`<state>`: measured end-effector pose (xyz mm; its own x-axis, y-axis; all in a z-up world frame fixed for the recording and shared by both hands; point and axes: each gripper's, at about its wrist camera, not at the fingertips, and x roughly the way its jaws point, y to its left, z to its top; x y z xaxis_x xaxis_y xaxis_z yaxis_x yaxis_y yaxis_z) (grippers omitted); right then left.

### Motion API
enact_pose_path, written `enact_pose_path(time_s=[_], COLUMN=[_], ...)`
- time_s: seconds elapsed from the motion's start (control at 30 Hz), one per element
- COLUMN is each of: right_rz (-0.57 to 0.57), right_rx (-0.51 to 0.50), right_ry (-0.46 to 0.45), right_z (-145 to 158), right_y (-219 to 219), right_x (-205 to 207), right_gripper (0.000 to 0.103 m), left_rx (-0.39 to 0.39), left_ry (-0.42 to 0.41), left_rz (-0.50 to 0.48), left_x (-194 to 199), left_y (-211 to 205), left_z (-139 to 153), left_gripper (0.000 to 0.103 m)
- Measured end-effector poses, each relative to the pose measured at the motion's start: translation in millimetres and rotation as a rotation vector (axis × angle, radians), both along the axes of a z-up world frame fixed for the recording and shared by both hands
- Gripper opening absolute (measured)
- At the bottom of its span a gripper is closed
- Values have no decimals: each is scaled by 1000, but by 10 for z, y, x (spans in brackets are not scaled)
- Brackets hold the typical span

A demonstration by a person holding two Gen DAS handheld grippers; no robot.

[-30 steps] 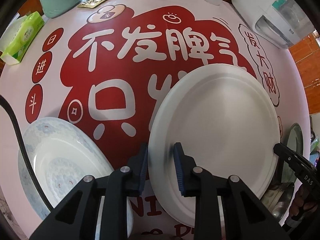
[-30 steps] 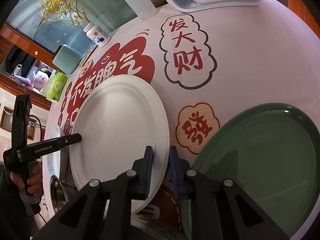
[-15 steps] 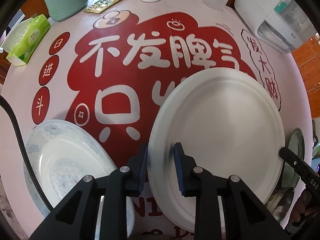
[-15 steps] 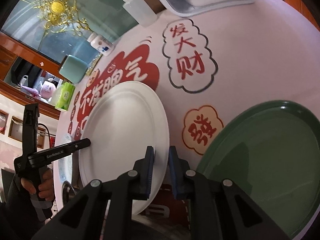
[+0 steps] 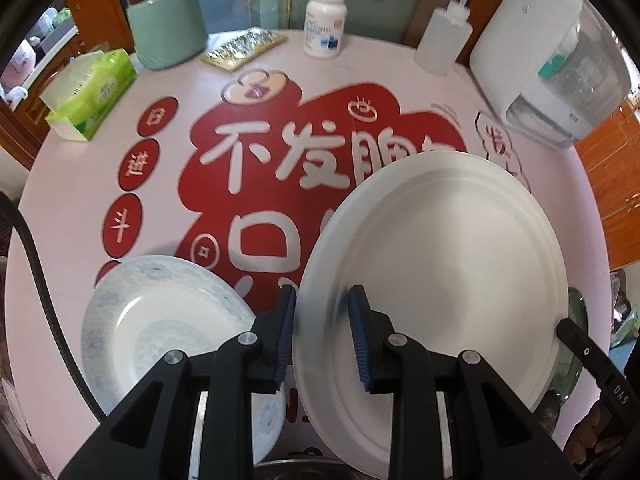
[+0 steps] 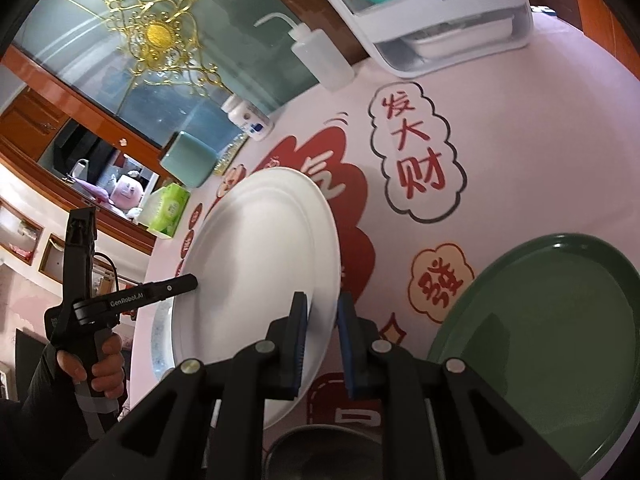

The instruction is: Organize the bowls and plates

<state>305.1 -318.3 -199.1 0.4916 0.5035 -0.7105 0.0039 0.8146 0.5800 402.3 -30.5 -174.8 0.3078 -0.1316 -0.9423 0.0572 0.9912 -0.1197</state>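
Observation:
A large white plate (image 5: 440, 280) hangs tilted above the table, held at two opposite rims. My left gripper (image 5: 322, 300) is shut on its near rim in the left wrist view. On the far rim my right gripper (image 6: 322, 304) is shut, and it also shows as a black tip (image 5: 568, 328). In the right wrist view the left gripper (image 6: 188, 282) reaches the plate (image 6: 260, 260) from the left, held by a person's hand (image 6: 100, 364). A blue-patterned plate (image 5: 160, 320) lies on the table at lower left. A dark green plate (image 6: 540, 340) lies at the right.
A metal bowl (image 6: 320, 452) sits near the front edge under the grippers. Along the back stand a tissue pack (image 5: 92, 92), a green canister (image 5: 168, 28), a foil packet (image 5: 244, 48), a pill bottle (image 5: 324, 24), a squeeze bottle (image 5: 440, 40) and a white appliance (image 5: 552, 60).
Both grippers have risen with the white plate between them, so the table now looks farther away. More of the back of the table has come into view.

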Motion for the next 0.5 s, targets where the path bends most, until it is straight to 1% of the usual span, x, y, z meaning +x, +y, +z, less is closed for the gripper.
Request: enact_pose_path(time_s=[0.27,0.5], right_rz=[-1,-5], right_rx=[14,24], right_ry=[-52,-89], right_z=[244,469], right_y=[-10,-37], right_x=[-111,-271], right_gripper=[15,15], left_rx=[4,13], left_ry=[-47,-89], left_rz=[8,8], left_x=[-155,-384], left_y=[36,19], left_z=[330,625], left_gripper=[25,25])
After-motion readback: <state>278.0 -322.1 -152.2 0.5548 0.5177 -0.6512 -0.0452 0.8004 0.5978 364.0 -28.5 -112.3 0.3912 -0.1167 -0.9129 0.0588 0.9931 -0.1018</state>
